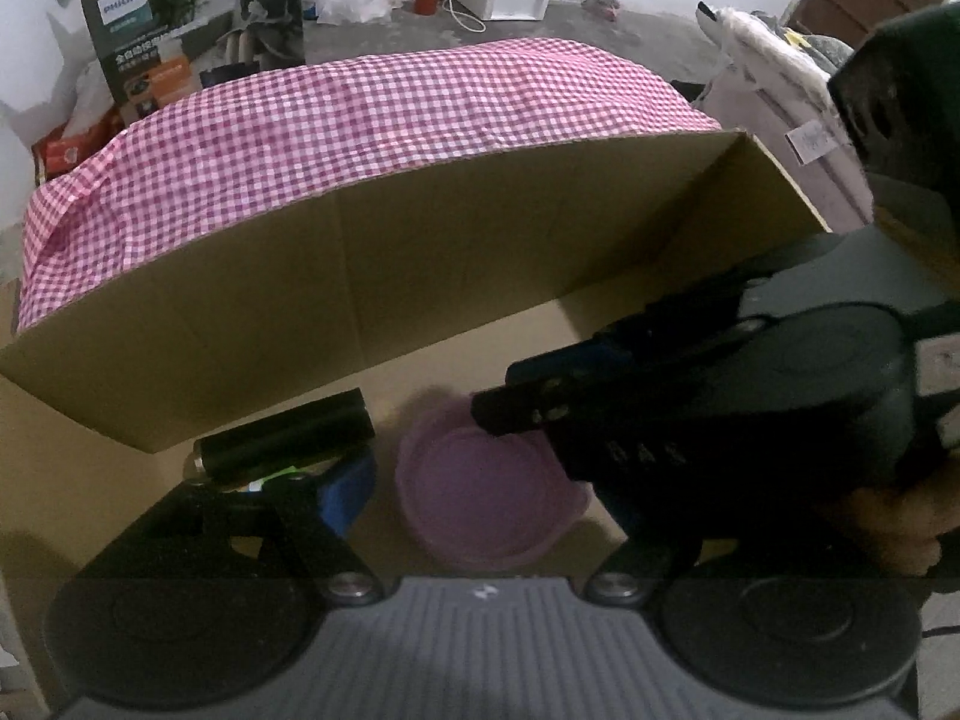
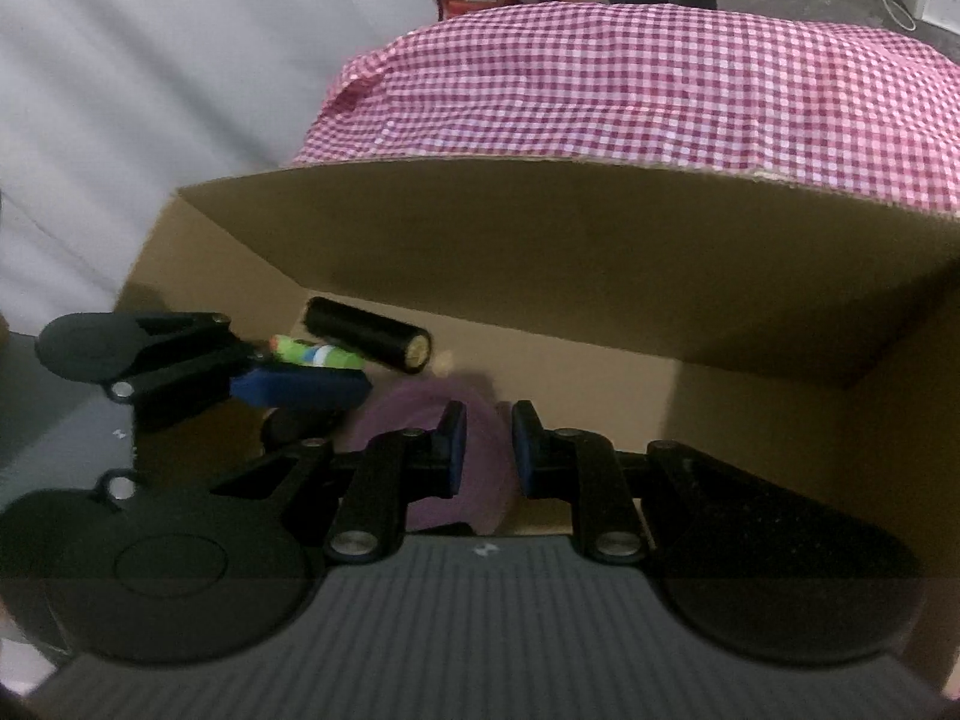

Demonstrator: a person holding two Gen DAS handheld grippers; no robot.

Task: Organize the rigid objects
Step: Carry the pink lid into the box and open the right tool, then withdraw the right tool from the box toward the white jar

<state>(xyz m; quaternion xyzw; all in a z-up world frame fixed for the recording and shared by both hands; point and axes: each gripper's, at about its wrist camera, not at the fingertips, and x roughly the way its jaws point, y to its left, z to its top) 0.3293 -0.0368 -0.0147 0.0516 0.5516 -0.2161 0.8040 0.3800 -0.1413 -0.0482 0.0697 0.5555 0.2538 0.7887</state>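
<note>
Two tools inside a cardboard box (image 2: 540, 252)
Right tool (image 2: 487, 450) open over a purple bowl (image 2: 474, 468); left tool (image 2: 288, 381) beside a black cylinder (image 2: 366, 333).

Covered by a pink-and-white gingham cloth (image 1: 372, 120), the table. Standing directly on it, an open brown cardboard box (image 1: 420, 252).

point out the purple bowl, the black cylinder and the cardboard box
purple bowl (image 1: 486, 492), left wrist view, inner floor
black cylinder (image 2: 366, 339), right wrist view, middle of its side
cardboard box (image 2: 600, 252), right wrist view, far inner wall
</note>
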